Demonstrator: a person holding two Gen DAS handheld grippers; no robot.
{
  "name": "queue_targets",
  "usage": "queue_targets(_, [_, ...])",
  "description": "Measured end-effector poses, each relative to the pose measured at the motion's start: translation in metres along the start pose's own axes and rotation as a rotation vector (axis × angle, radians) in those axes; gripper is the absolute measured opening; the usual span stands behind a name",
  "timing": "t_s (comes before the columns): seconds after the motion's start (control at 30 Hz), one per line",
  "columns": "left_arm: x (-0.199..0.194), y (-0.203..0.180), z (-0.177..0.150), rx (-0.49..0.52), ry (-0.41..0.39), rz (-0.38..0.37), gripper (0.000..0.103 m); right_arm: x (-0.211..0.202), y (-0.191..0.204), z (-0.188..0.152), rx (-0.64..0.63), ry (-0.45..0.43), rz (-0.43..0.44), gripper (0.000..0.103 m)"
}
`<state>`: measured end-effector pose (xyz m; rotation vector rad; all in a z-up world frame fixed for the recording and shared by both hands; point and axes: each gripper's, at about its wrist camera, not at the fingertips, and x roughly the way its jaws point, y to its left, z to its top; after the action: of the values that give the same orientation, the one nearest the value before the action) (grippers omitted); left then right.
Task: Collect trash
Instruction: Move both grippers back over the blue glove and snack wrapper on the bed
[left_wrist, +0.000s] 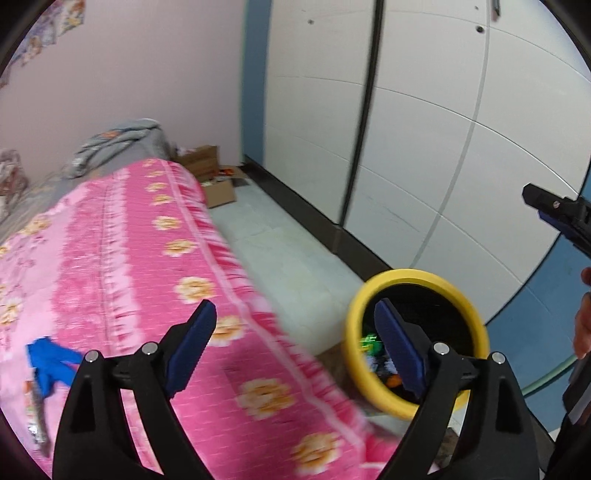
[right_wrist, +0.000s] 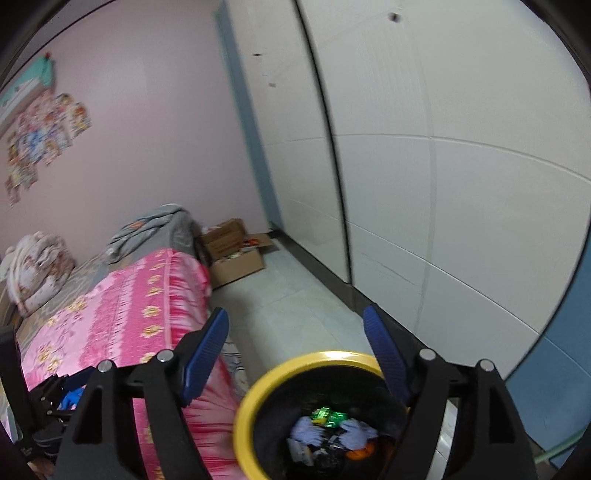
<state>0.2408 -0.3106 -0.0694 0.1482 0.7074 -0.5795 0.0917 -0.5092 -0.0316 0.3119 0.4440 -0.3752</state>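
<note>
Blue pads line both tools, and both stand spread wide with nothing between the fingers.

Left gripper (left_wrist: 295, 347): released, empty. Its left finger (left_wrist: 192, 347) hangs above the pink flowered bedspread (left_wrist: 122, 258) without visible contact; its right finger (left_wrist: 400, 350) overlaps the mouth of the yellow-rimmed bin (left_wrist: 354, 354) in the left wrist view, though whether it reaches inside or only hangs above cannot be told.

Right gripper (right_wrist: 295, 354): released, empty. The bin (right_wrist: 243, 417) sits low between its fingers and somewhat toward the right one, whose pad (right_wrist: 384, 354) crosses the rim in the right wrist view. No touch can be confirmed.

Bin contents, right wrist view: a green wrapper (right_wrist: 327, 414), pale crumpled paper (right_wrist: 306, 432), and an orange scrap (right_wrist: 360, 453), all lying at the bottom against a dark lining. The bin stands on the pale floor (right_wrist: 288, 295) just beside the bed's edge, near the white panelled wardrobe (right_wrist: 461, 184).

Remaining item, left wrist view: a blue crumpled piece (left_wrist: 50, 363) lies on the bedspread, to the left of the left gripper and apart from its fingers; what it is made of cannot be told.

Right gripper's tip (left_wrist: 550, 212) shows at the right edge of the left wrist view, above the bin, with part of a hand (left_wrist: 583, 321) below it.

Cardboard boxes (right_wrist: 236, 254) stand on the floor at the far end of the bed.
</note>
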Motion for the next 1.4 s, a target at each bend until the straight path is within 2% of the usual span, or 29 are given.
queue_targets(0.27, [-0.048, 0.088, -0.013, -0.068, -0.033, 0.140, 0.084, -0.006, 0.080, 0.006, -0.113, -0.013, 0.120, 0.081])
queue_targets(0.5, [-0.075, 0.159, -0.038, -0.139, -0.024, 0.245, 0.085, -0.008, 0.144, 0.002, -0.221, -0.012, 0.226, 0.081])
queue_targets(0.83, [-0.108, 0.239, -0.091, -0.224, 0.016, 0.384, 0.085, 0.007, 0.229, -0.019, -0.344, 0.069, 0.417, 0.082])
queue_targets(1.1, [-0.100, 0.284, -0.129, -0.306, 0.066, 0.430, 0.085, 0.037, 0.286, -0.049, -0.429, 0.165, 0.497, 0.082])
queue_targets(1.4, [-0.079, 0.311, -0.151, -0.371, 0.100, 0.419, 0.084, 0.079, 0.340, -0.085, -0.516, 0.276, 0.570, 0.082])
